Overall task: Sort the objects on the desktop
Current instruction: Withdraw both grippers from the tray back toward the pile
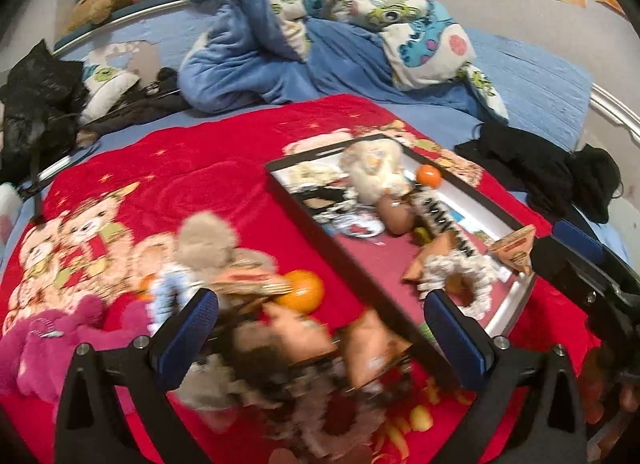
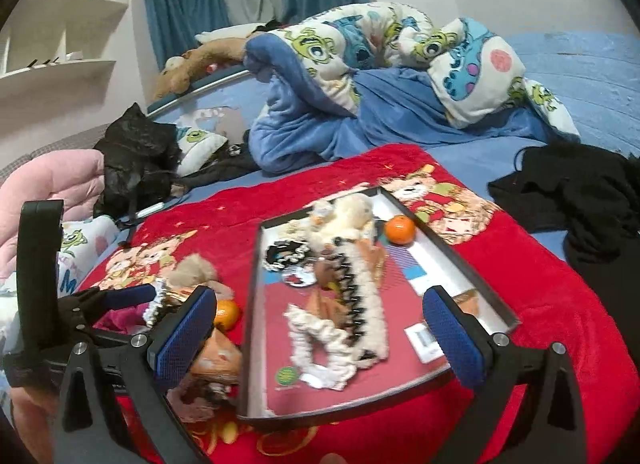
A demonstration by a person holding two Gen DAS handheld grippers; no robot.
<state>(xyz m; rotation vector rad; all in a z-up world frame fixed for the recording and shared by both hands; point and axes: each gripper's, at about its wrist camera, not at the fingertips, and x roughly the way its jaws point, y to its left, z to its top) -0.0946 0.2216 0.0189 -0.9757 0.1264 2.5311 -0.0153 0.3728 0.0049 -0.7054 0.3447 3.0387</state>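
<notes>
A black-rimmed tray (image 2: 250, 288) lies on a red blanket (image 2: 540, 284); it also shows in the left wrist view (image 1: 304, 204). It holds a cream plush (image 2: 344, 220), an orange (image 2: 400, 229), a cream hair claw (image 2: 364, 304) and a cream scrunchie (image 2: 320, 344). Left of the tray lies a loose pile: an orange (image 1: 302, 290), a beige plush (image 1: 208, 236), a pink plush (image 1: 48, 344) and orange packets (image 1: 372, 348). My left gripper (image 1: 320, 340) is open above this pile. My right gripper (image 2: 320, 340) is open above the tray's near part.
A rumpled blue and cartoon-print quilt (image 2: 360, 76) lies behind the red blanket. Black clothes (image 2: 580, 200) lie at the right, a black bag (image 2: 136, 160) at the left. White shelves (image 2: 60, 24) stand at the far left.
</notes>
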